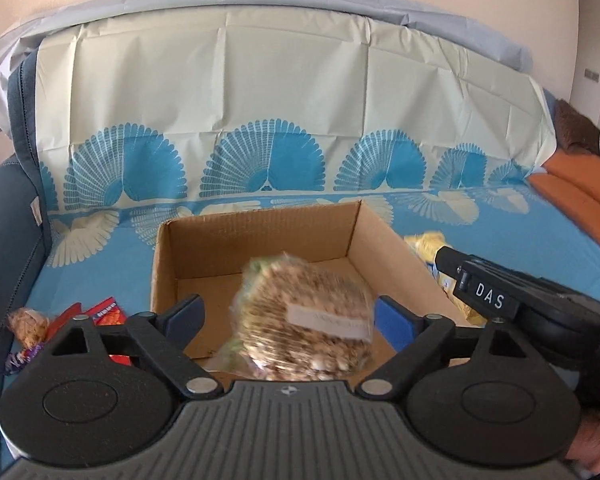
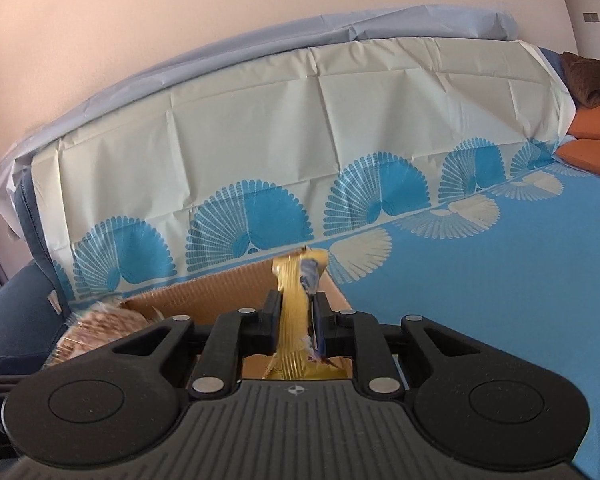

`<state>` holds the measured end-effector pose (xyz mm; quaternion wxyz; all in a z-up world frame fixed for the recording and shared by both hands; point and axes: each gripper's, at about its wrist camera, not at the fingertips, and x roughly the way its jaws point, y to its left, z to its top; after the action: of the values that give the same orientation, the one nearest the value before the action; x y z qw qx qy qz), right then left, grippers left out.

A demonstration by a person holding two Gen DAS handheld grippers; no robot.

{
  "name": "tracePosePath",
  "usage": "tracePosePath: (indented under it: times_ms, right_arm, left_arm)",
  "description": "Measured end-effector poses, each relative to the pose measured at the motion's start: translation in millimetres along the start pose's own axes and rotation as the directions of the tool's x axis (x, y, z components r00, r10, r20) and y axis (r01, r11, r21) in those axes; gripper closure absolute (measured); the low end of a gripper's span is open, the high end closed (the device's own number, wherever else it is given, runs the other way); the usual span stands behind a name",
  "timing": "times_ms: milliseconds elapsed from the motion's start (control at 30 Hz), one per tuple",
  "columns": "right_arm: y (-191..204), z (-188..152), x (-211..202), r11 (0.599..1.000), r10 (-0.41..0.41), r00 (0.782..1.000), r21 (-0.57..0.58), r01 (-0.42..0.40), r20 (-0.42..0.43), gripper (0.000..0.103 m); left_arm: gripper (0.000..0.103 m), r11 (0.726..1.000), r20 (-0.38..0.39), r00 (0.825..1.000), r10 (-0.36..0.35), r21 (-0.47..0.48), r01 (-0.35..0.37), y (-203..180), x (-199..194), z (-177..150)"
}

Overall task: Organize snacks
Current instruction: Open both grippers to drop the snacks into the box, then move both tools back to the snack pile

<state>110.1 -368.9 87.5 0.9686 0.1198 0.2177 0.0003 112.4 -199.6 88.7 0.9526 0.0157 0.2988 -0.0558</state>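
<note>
An open cardboard box [image 1: 260, 248] sits on the blue cloth. My left gripper [image 1: 294, 316] hangs over its near edge with jaws spread wide. A clear bag of brown nuts or grains [image 1: 304, 320] with a white label is blurred between the pads, touching neither. My right gripper [image 2: 296, 316] hovers at the box's right wall [image 2: 220, 292], jaws slightly parted. A yellow snack packet [image 2: 294, 296] stands streaked and blurred between them. In the left wrist view the right gripper's black body [image 1: 488, 300] comes in from the right, with the yellow packet [image 1: 428, 244] at its tip.
Left of the box lie red packets [image 1: 108, 312], a brown snack bag [image 1: 26, 326] and a purple wrapper [image 1: 20, 360]. The fan-patterned cloth [image 1: 520, 240] covers a sofa seat and backrest. A dark blue armrest [image 1: 4, 240] stands at left, orange cushions [image 1: 572, 184] at right.
</note>
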Motion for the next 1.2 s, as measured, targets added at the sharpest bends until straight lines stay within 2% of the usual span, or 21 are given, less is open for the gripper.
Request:
tracePosePath:
  times_ms: [33, 67, 100, 167, 233, 300, 333, 367, 400, 467, 633, 700, 800, 833, 900, 967, 1067, 1200]
  right_arm:
    - [2, -2, 2, 1.000, -0.022, 1.000, -0.008, 0.022, -0.014, 0.042]
    - [3, -3, 3, 0.999, -0.045, 0.999, -0.013, 0.045, -0.020, 0.018]
    - [4, -5, 4, 0.998, -0.059, 0.998, -0.016, 0.058, -0.017, 0.015]
    - [9, -7, 3, 0.998, -0.056, 0.998, -0.035, 0.055, -0.009, 0.016]
    - [14, -9, 1, 0.997, -0.050, 0.999, -0.059, 0.050, -0.001, 0.016]
    - [20, -11, 2, 0.996, -0.043, 0.999, -0.077, 0.043, -0.002, 0.016]
    - [22, -12, 2, 0.996, -0.040, 0.999, -0.084, 0.039, -0.005, 0.016]
    - [25, -14, 3, 0.995, -0.038, 0.999, -0.091, 0.037, -0.007, 0.016]
    - [28, -16, 3, 0.995, -0.034, 0.999, -0.099, 0.033, -0.010, 0.016]
    - [34, -19, 3, 0.993, -0.023, 1.000, -0.116, 0.021, -0.016, 0.016]
    - [55, -30, 0, 0.986, 0.034, 0.999, -0.165, -0.037, -0.023, 0.024]
    - [65, -36, -3, 0.981, 0.068, 0.997, -0.178, -0.073, -0.033, 0.029]
    - [85, -44, -12, 0.965, 0.160, 0.986, -0.206, -0.165, -0.043, 0.038]
    - [92, -47, -16, 0.956, 0.197, 0.980, -0.214, -0.201, -0.041, 0.043]
    - [107, -54, -25, 0.932, 0.278, 0.959, -0.231, -0.281, -0.048, 0.050]
    - [122, -62, -33, 0.898, 0.356, 0.932, -0.249, -0.362, -0.073, 0.059]
    - [145, -74, -43, 0.847, 0.434, 0.893, -0.284, -0.449, -0.115, 0.062]
    - [172, -87, -54, 0.790, 0.491, 0.856, -0.332, -0.516, -0.163, 0.062]
  left_arm:
    - [0.004, 1.000, 0.003, 1.000, 0.010, 0.003, -0.010, 5, -1, -4]
    - [0.004, 1.000, 0.010, 1.000, 0.008, -0.003, -0.008, 11, -4, -8]
    - [0.004, 1.000, 0.015, 1.000, 0.004, -0.015, -0.004, 19, -8, -14]
    - [0.004, 0.999, 0.021, 1.000, 0.001, -0.051, 0.000, 37, -17, -26]
    - [0.009, 0.996, 0.024, 1.000, -0.003, -0.094, 0.005, 55, -27, -39]
    - [0.032, 0.991, 0.032, 0.999, -0.011, -0.131, 0.015, 74, -39, -53]
    - [0.040, 0.989, 0.036, 0.999, -0.014, -0.143, 0.019, 84, -44, -60]
    - [0.054, 0.988, 0.044, 0.999, -0.014, -0.152, 0.021, 94, -52, -68]
    - [0.062, 0.988, 0.051, 0.999, -0.011, -0.155, 0.018, 104, -58, -75]
    - [0.067, 0.990, 0.051, 0.999, -0.004, -0.143, 0.012, 125, -67, -86]
    - [0.067, 0.999, 0.043, 0.998, 0.035, -0.029, -0.034, 179, -75, -103]
    - [0.067, 0.999, 0.006, 0.999, 0.034, -0.043, -0.033, 205, -69, -108]
    - [0.067, 0.994, -0.006, 1.000, 0.025, -0.110, -0.026, 242, -66, -125]
    - [0.067, 0.990, -0.013, 1.000, 0.027, -0.137, -0.029, 251, -64, -135]
    - [0.067, 0.961, -0.062, 0.998, 0.032, -0.272, -0.048, 272, -58, -146]
    - [0.067, 0.934, -0.039, 0.997, 0.071, -0.349, -0.080, 282, -60, -145]
    - [0.066, 0.933, -0.093, 0.994, 0.052, -0.351, -0.081, 285, -49, -143]
    - [0.063, 0.929, -0.150, 0.989, 0.005, -0.365, -0.060, 290, -36, -144]
